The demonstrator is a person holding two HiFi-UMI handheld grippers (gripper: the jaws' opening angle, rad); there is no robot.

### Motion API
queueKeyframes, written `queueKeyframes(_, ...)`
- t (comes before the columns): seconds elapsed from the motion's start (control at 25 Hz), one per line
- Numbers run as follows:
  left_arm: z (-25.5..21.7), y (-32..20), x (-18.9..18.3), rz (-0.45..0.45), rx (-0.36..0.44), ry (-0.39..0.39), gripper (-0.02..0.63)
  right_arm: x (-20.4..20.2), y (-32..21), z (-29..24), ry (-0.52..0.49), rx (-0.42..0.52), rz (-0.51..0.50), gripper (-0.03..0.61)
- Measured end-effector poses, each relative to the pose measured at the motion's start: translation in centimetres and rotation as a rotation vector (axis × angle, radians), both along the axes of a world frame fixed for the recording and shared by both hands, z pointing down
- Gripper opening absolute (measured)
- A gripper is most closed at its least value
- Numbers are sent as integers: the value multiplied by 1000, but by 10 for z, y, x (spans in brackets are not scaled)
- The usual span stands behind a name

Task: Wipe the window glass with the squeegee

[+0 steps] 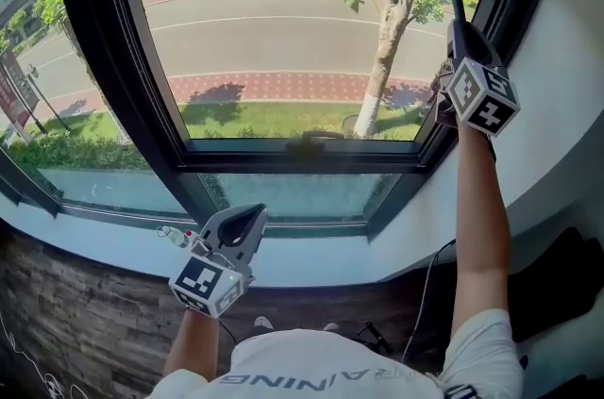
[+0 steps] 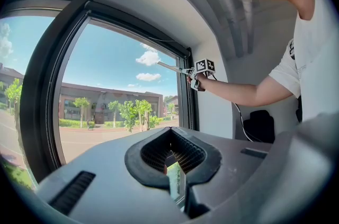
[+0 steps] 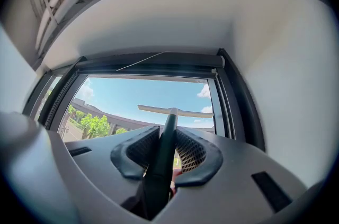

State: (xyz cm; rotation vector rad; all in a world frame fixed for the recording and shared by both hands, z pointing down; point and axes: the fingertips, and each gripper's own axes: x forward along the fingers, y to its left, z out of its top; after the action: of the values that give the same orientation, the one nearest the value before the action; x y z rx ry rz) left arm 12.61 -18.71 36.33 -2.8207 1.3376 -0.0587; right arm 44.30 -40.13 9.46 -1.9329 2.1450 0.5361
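- The right claw (image 3: 167,157) is clamped on the dark handle (image 3: 164,146) of the squeegee (image 3: 172,112), and the handle runs straight out between the pads.
- The squeegee is judged light, stiff in the handle and pliant along the thin blade. The smooth handle could twist, so a low hold on it seems right.
- Ahead of this claw, the blade is held near the top right corner of the window glass (image 3: 132,96). Contact cannot be confirmed.
- The left claw (image 2: 176,178) is closed to a narrow slit, with nothing held.
- Only the head view shows the left claw low by the sill (image 1: 311,263), well apart from the right claw. Only the left gripper view shows the raised arm (image 2: 238,93) side-on.
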Motion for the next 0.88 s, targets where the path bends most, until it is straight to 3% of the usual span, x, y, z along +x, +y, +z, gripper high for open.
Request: queueKeyframes(0.88,2,2,7,7,-4,4,18,1,8,110,8,-115,13,100)
